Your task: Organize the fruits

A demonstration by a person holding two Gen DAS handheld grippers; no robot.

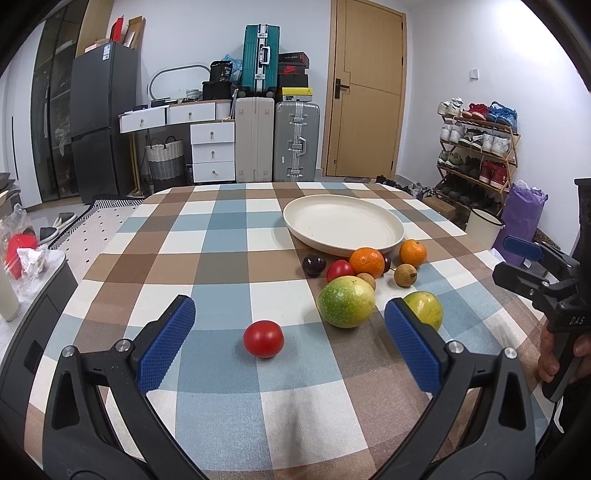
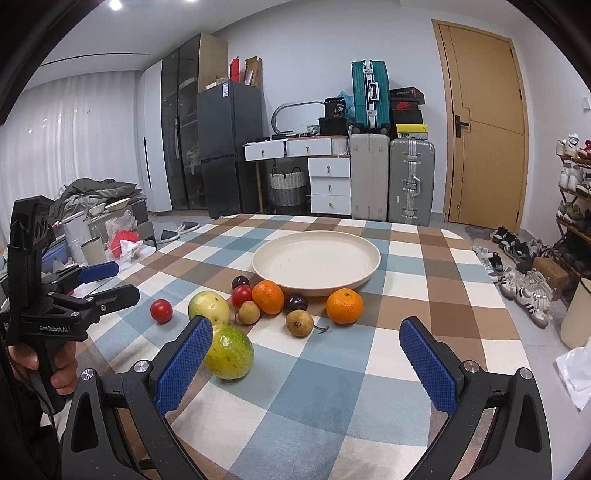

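Left of the cream plate (image 2: 369, 275) a lone red tomato (image 1: 263, 339) sits between the wide-apart fingers of the left gripper (image 1: 288, 339) — untouched. Just in front of the plate cluster the other fruits (image 2: 267, 296) on the checked cloth (image 2: 332, 369). Right of them hovers the right gripper (image 2: 306, 358), spread wide — gripping nothing.

Cream plate (image 2: 369, 271), checked tablecloth (image 2: 332, 369)

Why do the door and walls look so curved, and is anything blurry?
Left wrist view: the lens bends the door, edges go black, the tomato stays sharp. Right wrist view: same bending, ceiling lights glare, the plate is crisp.
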